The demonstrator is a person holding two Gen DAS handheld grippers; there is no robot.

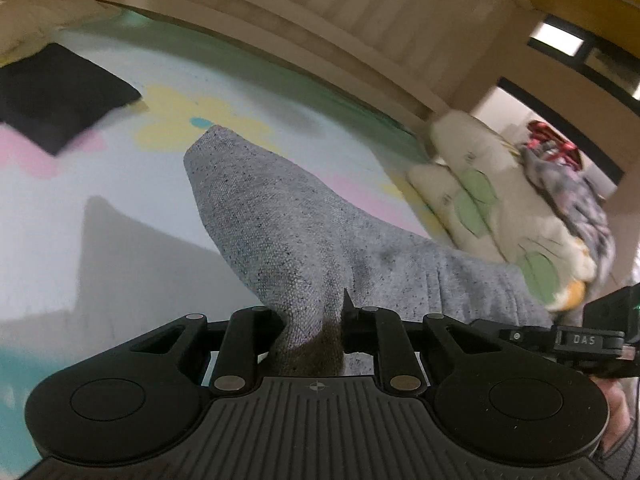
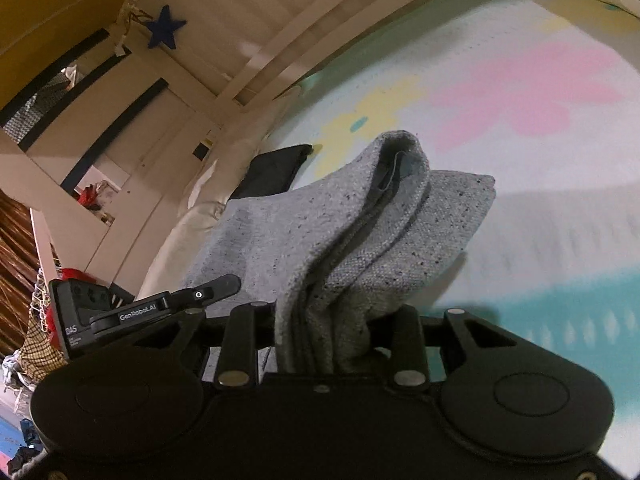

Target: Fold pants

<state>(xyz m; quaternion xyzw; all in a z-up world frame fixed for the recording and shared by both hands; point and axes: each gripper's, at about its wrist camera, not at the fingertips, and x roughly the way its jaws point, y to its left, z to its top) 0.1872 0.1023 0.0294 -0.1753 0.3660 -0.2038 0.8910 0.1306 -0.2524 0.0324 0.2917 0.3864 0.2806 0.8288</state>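
Observation:
The grey speckled pants [image 1: 288, 224] hang lifted over a pastel bedspread [image 1: 120, 208]. My left gripper [image 1: 312, 332] is shut on a bunched fold of them, and the cloth stretches away to the right. In the right wrist view the same pants [image 2: 360, 232] are gathered in several layers, with a dark inner seam showing. My right gripper [image 2: 332, 340] is shut on that thick bundle. The other gripper [image 2: 132, 312] shows at the left of this view, and the right one [image 1: 592, 340] at the far right edge of the left wrist view.
A black folded garment [image 1: 56, 96] lies on the bedspread at the far left. Cream pillows with green leaves [image 1: 492, 204] and a heap of patterned clothes [image 1: 572, 192] sit at the right. A wooden bed frame [image 1: 280, 28] runs behind.

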